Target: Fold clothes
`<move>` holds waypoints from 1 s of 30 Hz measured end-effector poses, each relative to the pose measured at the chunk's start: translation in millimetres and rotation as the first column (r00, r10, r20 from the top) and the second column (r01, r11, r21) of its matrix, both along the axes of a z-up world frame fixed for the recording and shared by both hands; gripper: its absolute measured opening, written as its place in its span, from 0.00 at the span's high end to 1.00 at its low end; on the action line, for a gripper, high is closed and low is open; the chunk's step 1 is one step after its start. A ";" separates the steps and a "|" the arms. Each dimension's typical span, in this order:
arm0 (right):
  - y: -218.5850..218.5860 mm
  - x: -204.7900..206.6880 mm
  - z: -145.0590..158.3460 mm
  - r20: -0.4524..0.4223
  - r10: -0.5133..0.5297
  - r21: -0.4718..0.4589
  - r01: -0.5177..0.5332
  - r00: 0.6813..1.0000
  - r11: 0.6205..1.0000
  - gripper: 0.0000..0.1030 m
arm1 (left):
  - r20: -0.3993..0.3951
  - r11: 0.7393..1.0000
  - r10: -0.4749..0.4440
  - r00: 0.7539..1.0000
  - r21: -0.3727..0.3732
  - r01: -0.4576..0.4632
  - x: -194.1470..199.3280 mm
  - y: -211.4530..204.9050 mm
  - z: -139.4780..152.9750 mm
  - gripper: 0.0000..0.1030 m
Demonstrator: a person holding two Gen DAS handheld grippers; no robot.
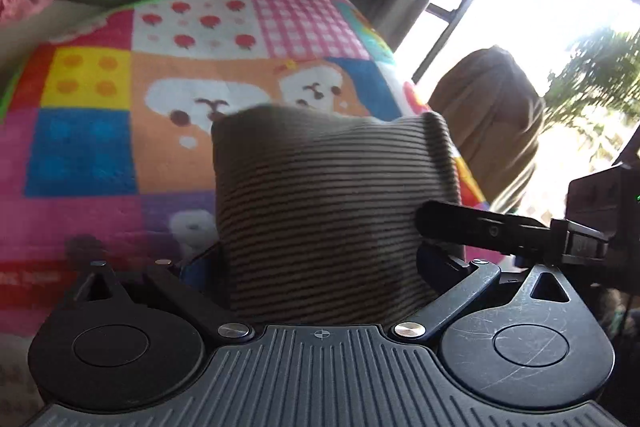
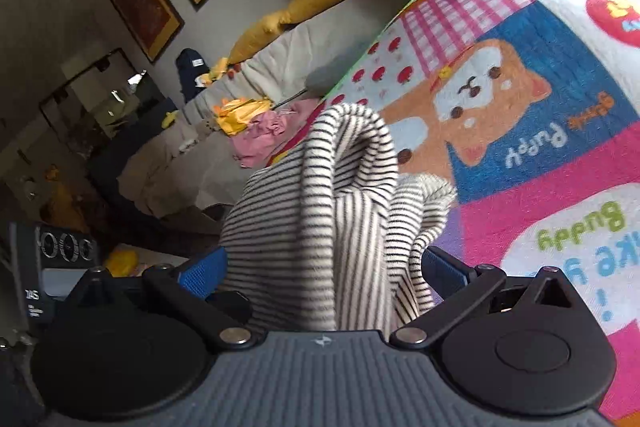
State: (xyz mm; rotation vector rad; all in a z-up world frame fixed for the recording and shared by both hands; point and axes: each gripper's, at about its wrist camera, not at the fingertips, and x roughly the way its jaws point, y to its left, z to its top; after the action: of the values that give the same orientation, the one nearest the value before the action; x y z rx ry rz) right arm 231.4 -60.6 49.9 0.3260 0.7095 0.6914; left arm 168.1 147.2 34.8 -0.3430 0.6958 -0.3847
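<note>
Shirt (image 1: 320, 203) bunched in both grippers — left (image 1: 320, 267), right (image 2: 320, 267) clamped on it; blanket (image 1: 92, 131) at 10 o'clock — thick bunch may slip

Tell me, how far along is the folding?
Done: nothing lies folded that I can see. In hand: both the left claw and right claw hold the striped top, bunched, above the blanket. Left: laying it flat and folding it.

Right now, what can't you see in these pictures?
- Left view: the striped cloth hides the left claw tips.
- Right view: the same cloth covers the right claw tips.
- Left view: glare whites out the window.
- Both views: the blanket runs off the edges.
</note>
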 end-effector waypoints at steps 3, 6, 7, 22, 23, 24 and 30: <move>-7.6 -15.0 -2.5 0.002 0.000 -0.079 0.000 1.000 0.997 0.00 | -0.014 0.997 -0.060 0.998 0.045 0.060 -20.7 0.9 -4.2 0.00; -18.6 -37.4 -6.3 0.044 -0.025 -0.158 0.031 0.999 0.987 0.00 | -0.025 0.992 -0.079 0.997 0.097 0.082 -42.8 -4.5 -15.3 0.00; -20.4 -40.7 -9.3 0.044 -0.033 -0.186 0.041 0.998 0.982 0.00 | -0.024 0.988 -0.072 0.997 0.132 0.075 -48.2 -6.0 -19.4 0.00; 25.3 -90.2 -40.9 0.087 0.081 -0.508 -0.026 0.993 0.861 0.00 | -0.034 0.956 -0.089 0.995 0.278 0.095 -74.3 -16.8 -22.0 0.00; 27.7 -89.5 -43.0 0.076 0.080 -0.500 -0.031 0.994 0.865 0.00 | -0.038 0.953 -0.084 0.996 0.290 0.091 -75.8 -16.7 -24.7 0.00; 30.4 -89.1 -44.8 0.067 0.080 -0.493 -0.037 0.995 0.869 0.00 | -0.039 0.947 -0.069 0.997 0.312 0.078 -76.6 -15.7 -27.4 0.00; 64.5 -103.3 -39.3 0.086 0.196 -0.449 -0.138 0.977 0.883 0.00 | -0.030 0.921 0.081 0.996 0.384 -0.063 -67.5 8.5 -31.9 0.00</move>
State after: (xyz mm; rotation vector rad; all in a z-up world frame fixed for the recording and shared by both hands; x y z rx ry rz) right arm 128.1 3.9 10.6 -0.2004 0.7542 0.6862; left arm 100.6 155.6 3.0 -0.0048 0.7829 -0.1639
